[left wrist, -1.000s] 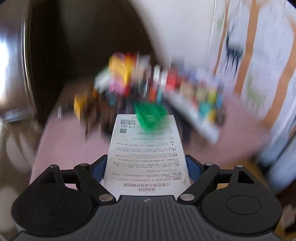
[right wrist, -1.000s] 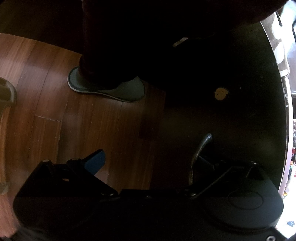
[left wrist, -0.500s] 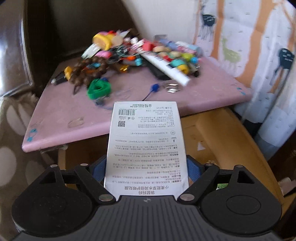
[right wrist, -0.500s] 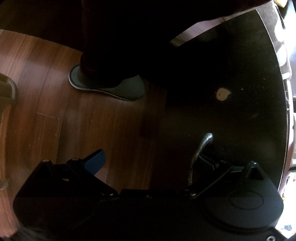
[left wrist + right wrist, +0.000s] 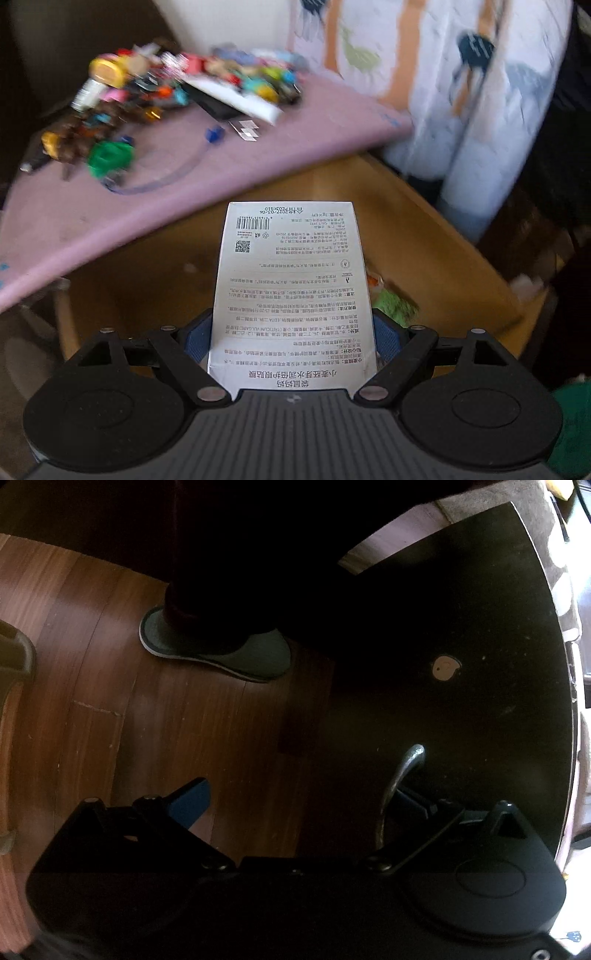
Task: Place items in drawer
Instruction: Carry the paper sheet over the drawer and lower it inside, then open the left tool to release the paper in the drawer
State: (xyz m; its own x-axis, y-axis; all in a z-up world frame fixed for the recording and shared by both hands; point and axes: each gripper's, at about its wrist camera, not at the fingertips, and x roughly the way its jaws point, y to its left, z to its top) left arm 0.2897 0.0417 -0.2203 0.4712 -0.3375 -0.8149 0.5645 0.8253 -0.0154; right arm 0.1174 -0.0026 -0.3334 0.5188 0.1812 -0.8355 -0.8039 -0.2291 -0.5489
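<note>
The left gripper (image 5: 291, 334) clamps a white box (image 5: 291, 295) above the open drawer (image 5: 424, 229). The right gripper (image 5: 295, 797) stands spread apart, one finger seemingly hooked behind the metal handle (image 5: 397, 779) in the dim view.

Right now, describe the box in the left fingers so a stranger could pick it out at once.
Below the pink-topped table with its toy pile, the wooden drawer stands open. Over it, the left gripper clamps a tall white box. Unlike the colourful clutter, it is plain white, covered in fine black print with a barcode and QR code.

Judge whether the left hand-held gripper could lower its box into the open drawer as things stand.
Probably yes: the left hand-held gripper holds the box above the open drawer, with only a green item lying to one side.
</note>
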